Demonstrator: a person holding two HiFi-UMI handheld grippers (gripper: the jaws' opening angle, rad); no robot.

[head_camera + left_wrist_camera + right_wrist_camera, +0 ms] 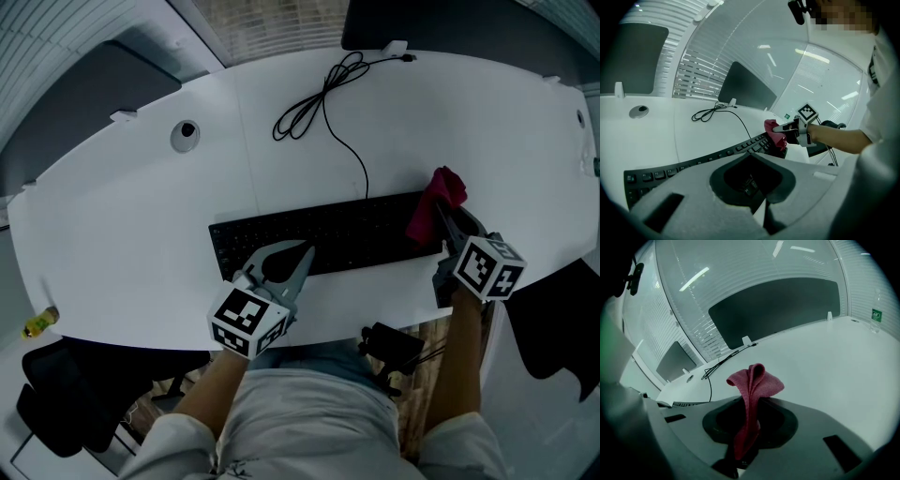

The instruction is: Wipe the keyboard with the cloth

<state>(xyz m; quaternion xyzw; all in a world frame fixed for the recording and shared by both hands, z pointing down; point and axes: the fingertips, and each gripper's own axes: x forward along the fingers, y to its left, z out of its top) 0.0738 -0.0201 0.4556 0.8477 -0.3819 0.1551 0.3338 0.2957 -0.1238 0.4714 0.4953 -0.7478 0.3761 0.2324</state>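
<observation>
The cloth [441,195], red and bunched, is pinched in the right gripper [448,225], whose jaws are closed on its lower part. In the right gripper view it runs up between the jaws and flops open in a loose fold above the tips. In the head view the cloth sits at the 3 o'clock end of the black keyboard [347,239], touching or just over the last keys there; I cannot tell which.

The left gripper [302,251] is at the keyboard's front edge, around 7 o'clock from its middle and well apart from the cloth. Its jaws are brought together with nothing held. They point toward 1 o'clock, with the tips over the keys. In the left gripper view, keys show through the hollow between the closed jaws.

The keyboard lies across the near middle of a white oval table [122,234]. Its black cable [323,98] leaves the back edge at 12 o'clock and runs to a loose coil farther back on the tabletop. A round grey cable grommet [187,136] is set in the table at 10 o'clock from the keyboard. The keys between the two grippers are bare, with nothing lying on them.
</observation>
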